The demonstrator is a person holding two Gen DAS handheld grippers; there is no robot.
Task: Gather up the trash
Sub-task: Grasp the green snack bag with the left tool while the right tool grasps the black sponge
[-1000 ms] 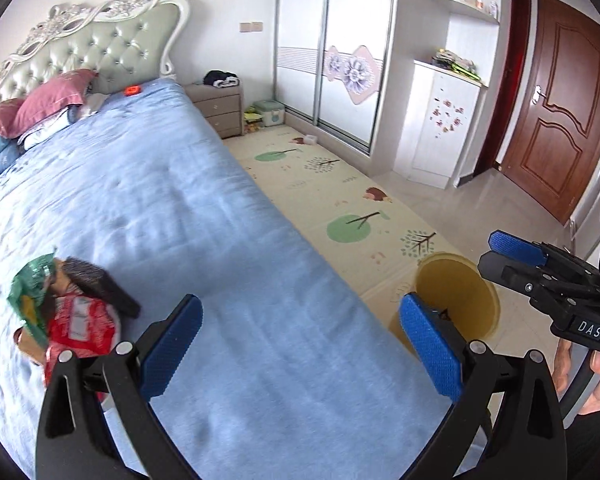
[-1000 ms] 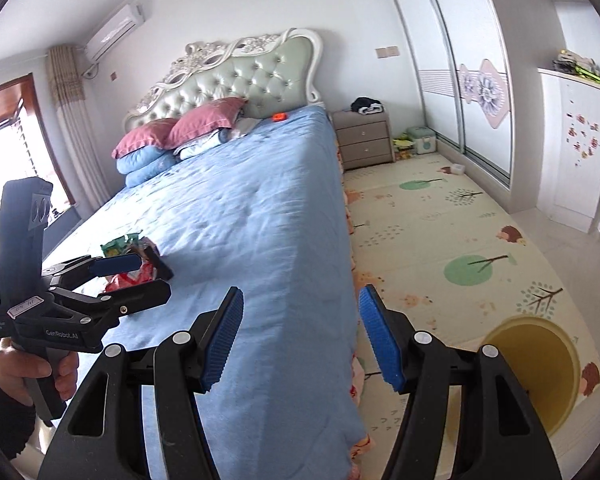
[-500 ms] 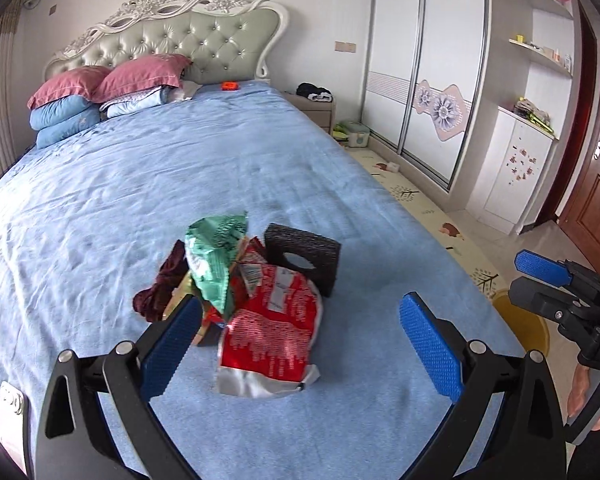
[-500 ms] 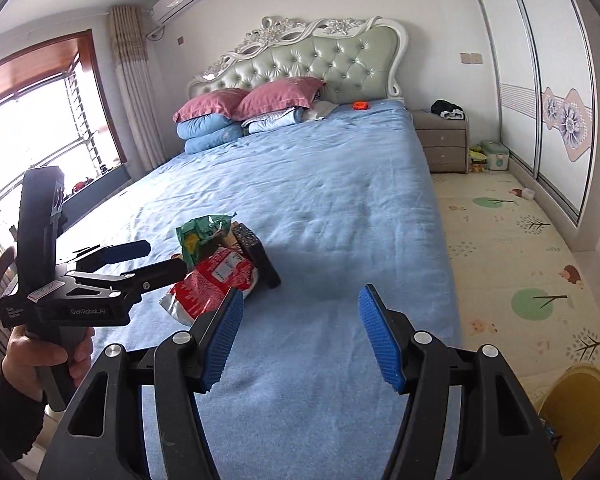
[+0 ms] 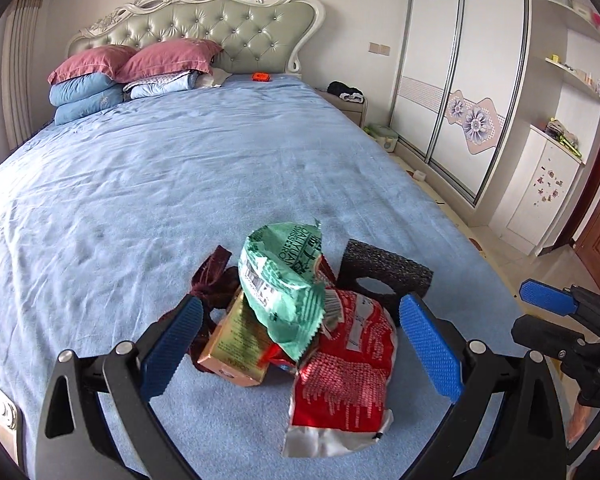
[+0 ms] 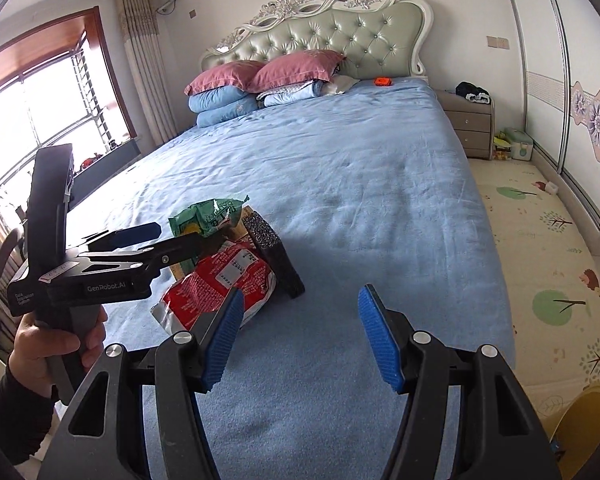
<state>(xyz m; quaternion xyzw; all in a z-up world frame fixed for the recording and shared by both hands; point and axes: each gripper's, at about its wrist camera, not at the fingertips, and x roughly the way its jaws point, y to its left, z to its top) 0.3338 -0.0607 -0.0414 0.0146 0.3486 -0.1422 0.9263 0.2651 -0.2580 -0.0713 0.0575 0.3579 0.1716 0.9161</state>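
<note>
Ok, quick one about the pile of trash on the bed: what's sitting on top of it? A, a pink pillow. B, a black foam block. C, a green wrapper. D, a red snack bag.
C: the green wrapper lies crumpled over the gold box and the red snack bag, while the black foam block lies behind the pile on the blue bedspread.

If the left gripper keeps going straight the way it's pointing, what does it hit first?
Most likely the green wrapper atop the trash pile; the open left gripper frames it, with the red bag just below. Depth is uncertain.
</note>
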